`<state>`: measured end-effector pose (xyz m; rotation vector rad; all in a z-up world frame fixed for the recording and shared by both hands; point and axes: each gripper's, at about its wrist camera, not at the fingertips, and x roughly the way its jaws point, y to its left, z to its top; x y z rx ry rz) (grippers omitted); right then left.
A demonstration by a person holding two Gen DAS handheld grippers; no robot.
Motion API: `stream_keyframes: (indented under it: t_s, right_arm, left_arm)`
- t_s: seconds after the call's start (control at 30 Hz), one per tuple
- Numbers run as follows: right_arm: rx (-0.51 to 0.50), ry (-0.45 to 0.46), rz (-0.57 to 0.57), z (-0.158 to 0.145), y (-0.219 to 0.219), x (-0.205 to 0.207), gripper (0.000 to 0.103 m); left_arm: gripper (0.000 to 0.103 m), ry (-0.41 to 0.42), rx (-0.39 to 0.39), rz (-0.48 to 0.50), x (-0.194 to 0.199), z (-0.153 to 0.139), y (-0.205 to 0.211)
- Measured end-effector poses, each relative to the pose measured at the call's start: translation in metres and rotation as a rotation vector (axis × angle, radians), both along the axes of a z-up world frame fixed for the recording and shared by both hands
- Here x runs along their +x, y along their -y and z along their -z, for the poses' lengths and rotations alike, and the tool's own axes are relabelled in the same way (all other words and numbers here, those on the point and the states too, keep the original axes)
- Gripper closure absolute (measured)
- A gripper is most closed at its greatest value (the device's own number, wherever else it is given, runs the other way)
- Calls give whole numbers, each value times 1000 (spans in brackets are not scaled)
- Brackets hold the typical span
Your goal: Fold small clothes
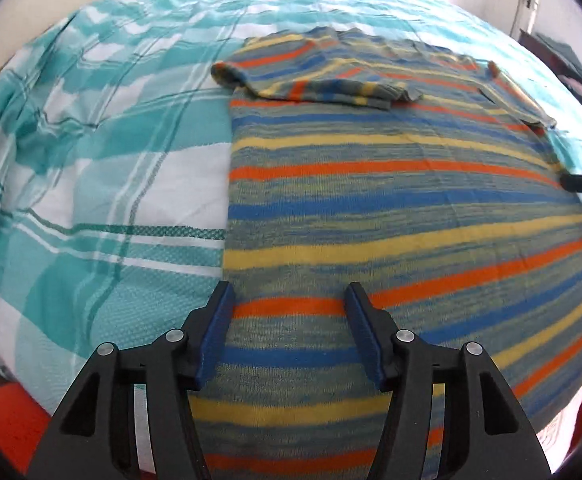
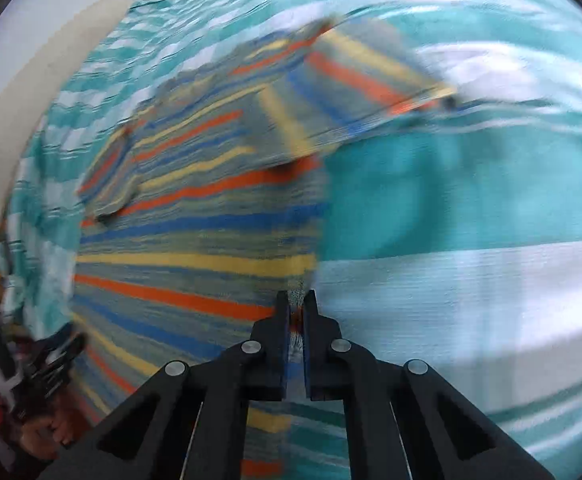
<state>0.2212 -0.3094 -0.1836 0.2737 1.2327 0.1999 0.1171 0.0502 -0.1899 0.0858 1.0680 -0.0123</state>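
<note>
Teal-and-white checked bedspread (image 1: pixel 91 168) covers the whole work surface. My left gripper (image 1: pixel 289 300): blue-padded fingers spread wide, holding nothing, poised over the near left edge of the striped knit T-shirt in grey-green, orange, blue and yellow (image 1: pixel 391 200). My right gripper (image 2: pixel 297 304): fingers nearly closed, pinching the shirt's right side edge between them; view blurred. Shirt: flat on the bedspread, collar far, hem near. Left sleeve (image 1: pixel 315 80) folded inward across the chest; right sleeve (image 2: pixel 371 76) lying out to the far right.
</note>
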Motion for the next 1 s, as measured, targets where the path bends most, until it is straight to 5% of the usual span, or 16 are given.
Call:
stream_keyframes:
  t_s: [0.2, 0.27, 0.33, 0.5, 0.7, 0.73, 0.77, 1.0]
  right_arm:
    - [-75, -17, -61, 2, 0, 3, 98]
    - [-77, -36, -91, -4, 2, 5, 74]
    - [-158, 6, -121, -24, 3, 5, 61]
    - [-387, 150, -388, -63, -35, 20, 61]
    - [-495, 178, -621, -16, -91, 65, 61]
    - [-496, 158, -624, -8, -90, 71, 68]
    - [-468, 132, -604, -3, -84, 78, 92]
    - [-175, 178, -149, -60, 74, 95, 102]
  left_arm:
    - [29, -29, -43, -55, 8, 4, -12]
    - [28, -33, -61, -69, 5, 4, -16]
    - [24, -32, -51, -79, 4, 4, -17]
    - [18, -28, -22, -87, 10, 7, -14]
    - [13, -24, -14, -104, 10, 8, -17]
    - [12, -23, -13, -106, 9, 8, -18]
    - [12, -23, -14, -109, 9, 8, -19]
    - [10, -30, -9, -118, 11, 9, -19]
